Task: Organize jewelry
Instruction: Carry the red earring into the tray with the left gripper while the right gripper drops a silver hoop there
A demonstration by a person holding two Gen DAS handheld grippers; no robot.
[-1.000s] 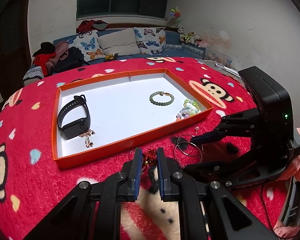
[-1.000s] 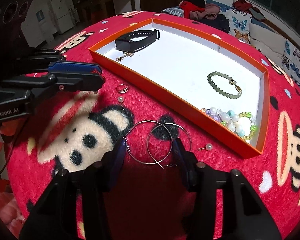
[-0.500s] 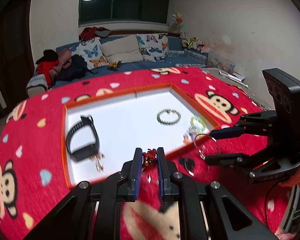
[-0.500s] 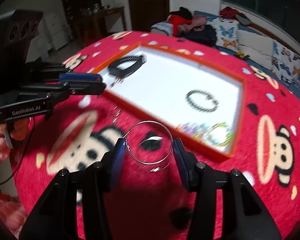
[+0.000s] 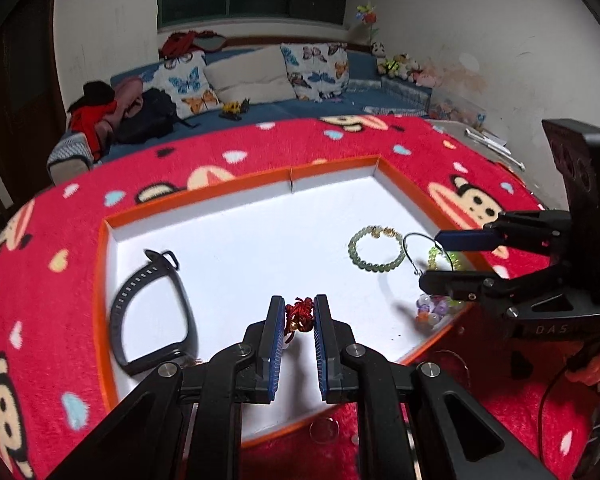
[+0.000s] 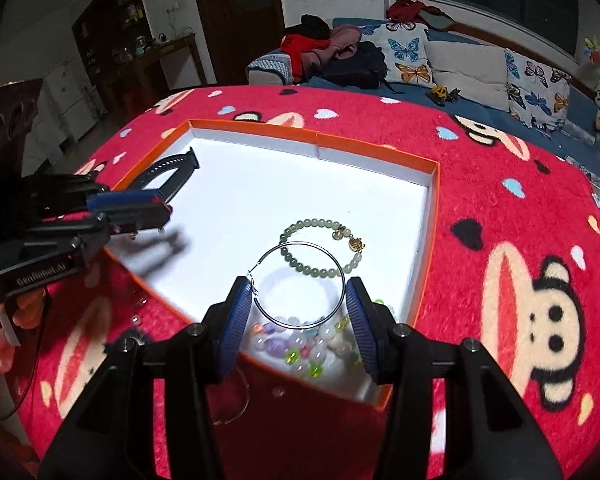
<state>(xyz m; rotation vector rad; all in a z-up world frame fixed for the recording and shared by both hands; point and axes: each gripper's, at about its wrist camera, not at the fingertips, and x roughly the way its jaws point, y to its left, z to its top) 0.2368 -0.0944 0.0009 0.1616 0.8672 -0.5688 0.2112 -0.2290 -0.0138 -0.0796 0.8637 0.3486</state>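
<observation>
My left gripper is shut on a small red knotted charm and holds it above the orange-rimmed white tray. My right gripper is shut on a thin silver hoop earring, held above the tray's near right corner. The hoop also shows in the left wrist view. In the tray lie a black watch band, a green bead bracelet and a pastel bead bracelet. A second silver hoop lies on the red cloth beside the tray.
The table wears a red monkey-print cloth. Small pearl earrings and a ring lie on the cloth by the tray's near edge. A sofa with pillows stands behind the table.
Both grippers lifted off the cloth and moved forward over the tray, the left carrying the red charm, the right carrying one hoop earring. The other hoop stayed on the cloth.
</observation>
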